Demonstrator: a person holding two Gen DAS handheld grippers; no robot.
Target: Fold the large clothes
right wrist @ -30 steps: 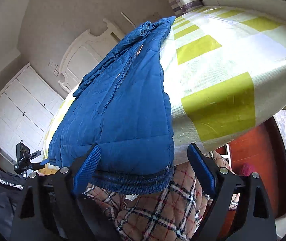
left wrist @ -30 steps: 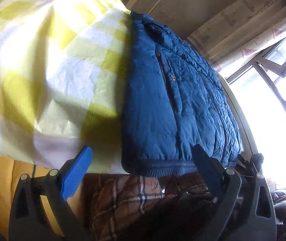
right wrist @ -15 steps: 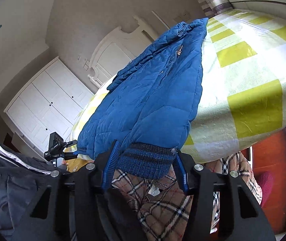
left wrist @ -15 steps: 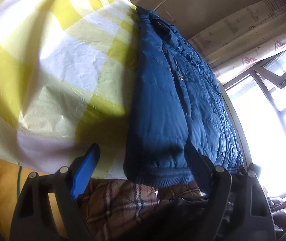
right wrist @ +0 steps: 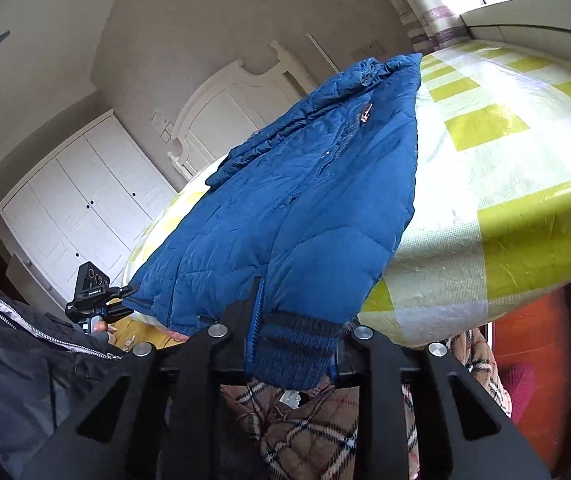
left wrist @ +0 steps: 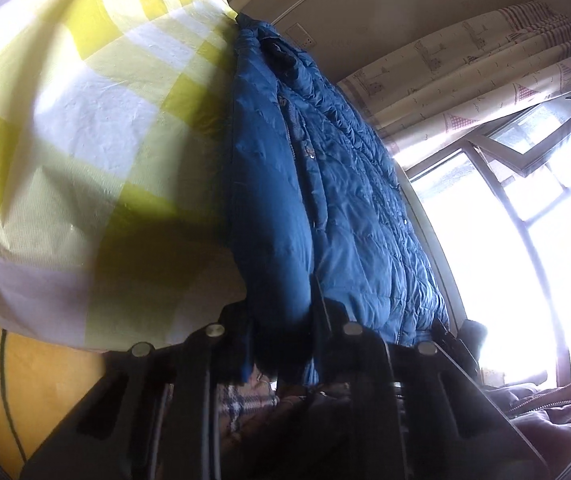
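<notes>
A blue quilted puffer jacket (left wrist: 325,184) lies on a table covered with a yellow and white checked cloth (left wrist: 77,128). My left gripper (left wrist: 281,320) is shut on the jacket's near hem at its left corner. In the right wrist view the jacket (right wrist: 297,208) stretches away from me, and my right gripper (right wrist: 297,344) is shut on its dark ribbed hem band (right wrist: 293,352) at the right corner. The checked cloth (right wrist: 505,168) shows bare to the right of the jacket.
A brown plaid garment (right wrist: 317,432) hangs below the table edge under both grippers. A dark jacket (right wrist: 17,360) lies at the left. White wardrobe doors (right wrist: 81,208) and a headboard stand behind. A bright window (left wrist: 525,220) and curtains (left wrist: 465,76) are at the right.
Both grippers went from open at the table edge to shut on the jacket's hem, the right first, then the left. Both moved in closer to the jacket.
</notes>
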